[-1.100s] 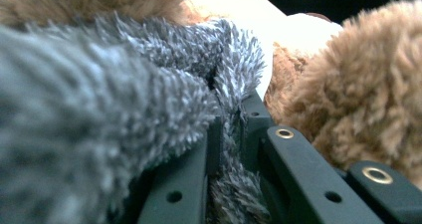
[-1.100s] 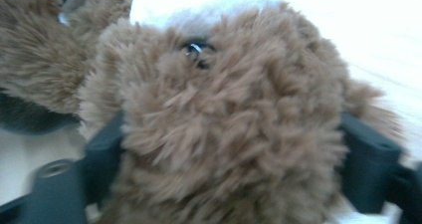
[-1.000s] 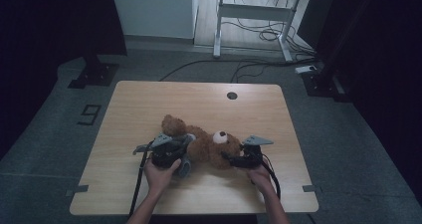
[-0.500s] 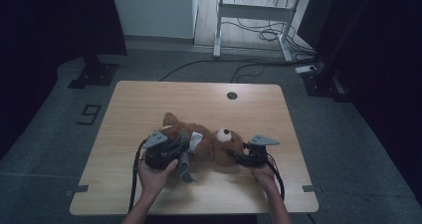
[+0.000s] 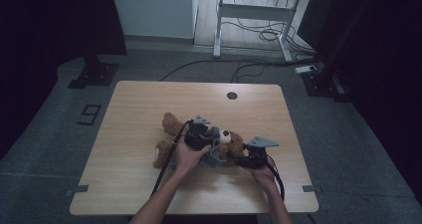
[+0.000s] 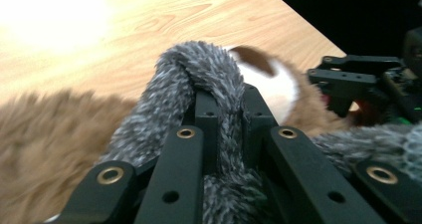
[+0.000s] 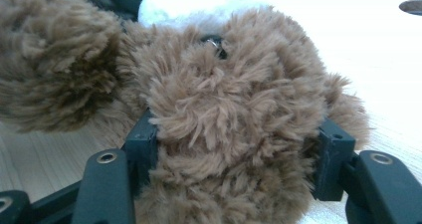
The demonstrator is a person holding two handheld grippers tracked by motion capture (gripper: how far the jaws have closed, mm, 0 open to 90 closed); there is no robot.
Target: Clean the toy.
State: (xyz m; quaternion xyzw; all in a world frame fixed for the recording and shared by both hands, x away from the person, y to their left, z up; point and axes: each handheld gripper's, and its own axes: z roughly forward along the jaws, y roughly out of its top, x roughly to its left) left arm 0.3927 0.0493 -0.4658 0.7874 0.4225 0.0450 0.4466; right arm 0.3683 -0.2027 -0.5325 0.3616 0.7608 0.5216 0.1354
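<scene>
My left hand-held gripper (image 6: 219, 114) pinches the grey scarf (image 6: 174, 79); my right hand-held gripper (image 7: 234, 149) clamps the teddy bear's head (image 7: 234, 109). Next, I'd draw the scarf clear, gently.

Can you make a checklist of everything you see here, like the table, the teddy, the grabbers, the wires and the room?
Surface: wooden table, with a round hole near its far edge.
Job's things: brown teddy bear lying on the table, with a grey fuzzy scarf.
Clutter: nothing seen.
Grippers: left gripper is shut on the scarf; right gripper has its jaws either side of the teddy bear's head, pressing into the fur.
Cables: a black cable trails from the left gripper; more wires lie on the floor beyond.
Surroundings: grey floor, a white desk frame behind, dark curtains at both sides.
</scene>
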